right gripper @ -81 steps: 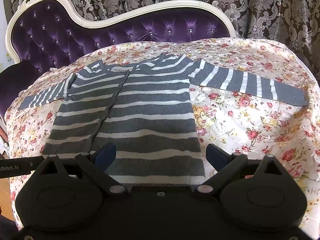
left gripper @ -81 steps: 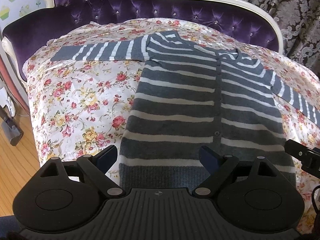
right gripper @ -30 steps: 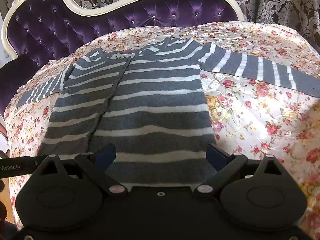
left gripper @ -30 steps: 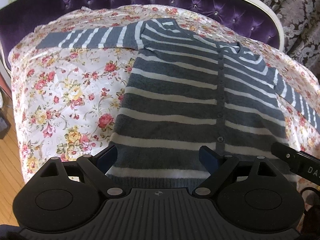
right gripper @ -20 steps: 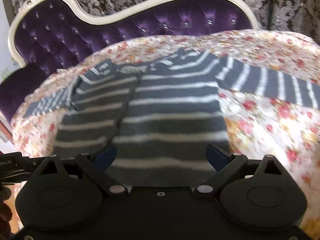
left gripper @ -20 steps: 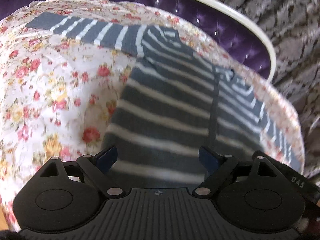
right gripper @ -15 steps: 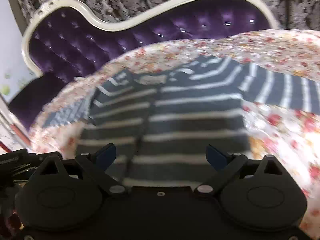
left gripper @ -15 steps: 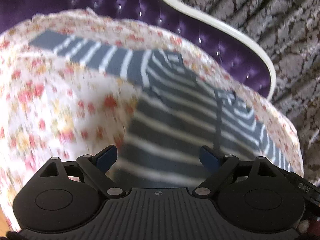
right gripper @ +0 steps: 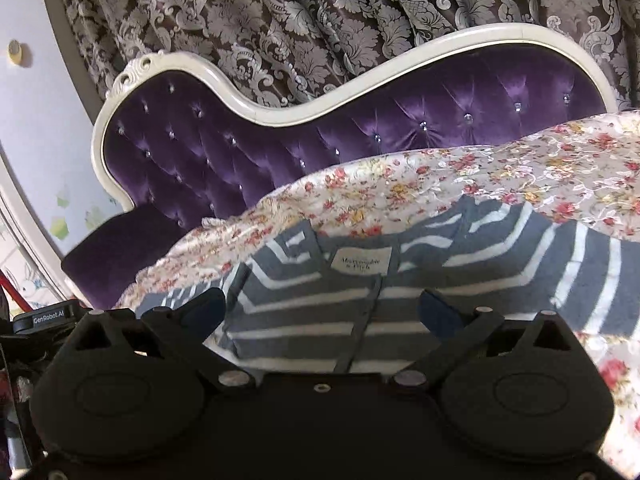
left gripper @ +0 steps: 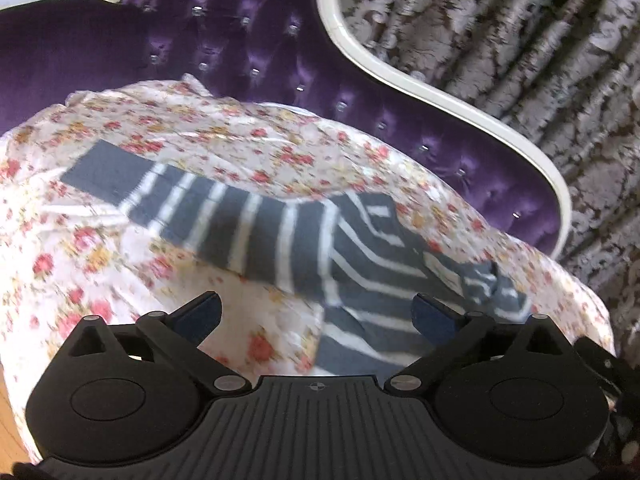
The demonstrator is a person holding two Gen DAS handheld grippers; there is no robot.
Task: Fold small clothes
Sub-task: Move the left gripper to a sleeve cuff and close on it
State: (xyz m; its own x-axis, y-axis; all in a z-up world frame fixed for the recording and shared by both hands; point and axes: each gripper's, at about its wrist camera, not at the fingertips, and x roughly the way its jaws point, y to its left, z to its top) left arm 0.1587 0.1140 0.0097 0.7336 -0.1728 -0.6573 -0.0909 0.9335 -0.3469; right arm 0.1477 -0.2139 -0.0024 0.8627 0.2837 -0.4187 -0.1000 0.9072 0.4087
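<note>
Grey-and-white striped cardigan (left gripper: 360,248) fills the left wrist view, lying flat on the flowered sheet (left gripper: 80,240), and the framing has swung: a second ago this camera looked down on the hem, now it looks at the outstretched sleeve (left gripper: 180,196) and the shoulder. Left gripper (left gripper: 316,312) is spreading its jaws to full width, nothing between them, with sheet under one finger and knit under the other. That reads as a reach for the sleeve, likely the first fold inward.

Over to the right wrist view: same story. The hem has dropped out of frame, and the collar label (right gripper: 362,261) and button placket now sit dead centre, with the other sleeve (right gripper: 580,276) running off to the right. Right gripper (right gripper: 322,310) is opening wide too and carries nothing. Purple tufted sofa back (right gripper: 360,128) and patterned curtain (right gripper: 320,12) loom larger behind. No fold is made yet; both hands are lined up near the shoulders.
</note>
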